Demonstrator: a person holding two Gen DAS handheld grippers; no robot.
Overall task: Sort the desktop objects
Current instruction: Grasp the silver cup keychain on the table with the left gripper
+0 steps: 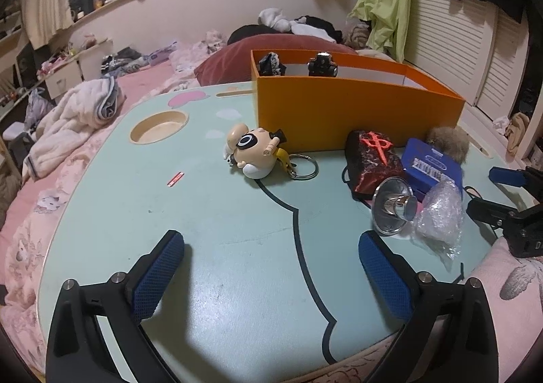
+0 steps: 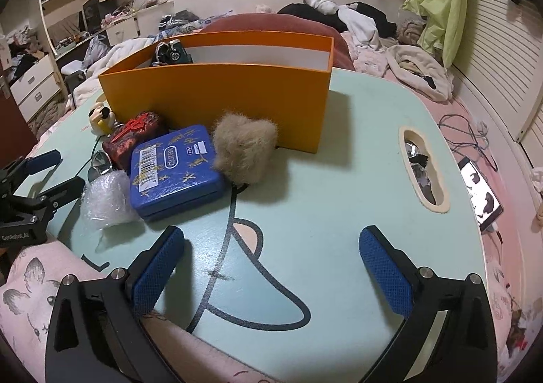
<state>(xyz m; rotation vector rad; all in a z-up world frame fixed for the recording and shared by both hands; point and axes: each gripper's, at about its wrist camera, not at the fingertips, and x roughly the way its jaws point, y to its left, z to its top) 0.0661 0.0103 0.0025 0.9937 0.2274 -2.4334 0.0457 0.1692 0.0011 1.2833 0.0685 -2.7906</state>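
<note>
Both grippers hang spread wide and empty over the table's (image 1: 210, 247) near edge — the left gripper (image 1: 271, 267) and the right gripper (image 2: 271, 264). Against the orange box's (image 2: 217, 101) front wall sit the fluffy ball (image 2: 244, 152) and blue tin (image 2: 176, 172). A good next move, likely: the right gripper straddles the fluffy ball, squeezes gently, then lifts over the wall — no dragging.

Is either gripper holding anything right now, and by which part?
Nothing is held. The left gripper and the right gripper are both open over the table, with only bare tabletop between their fingers.
</note>
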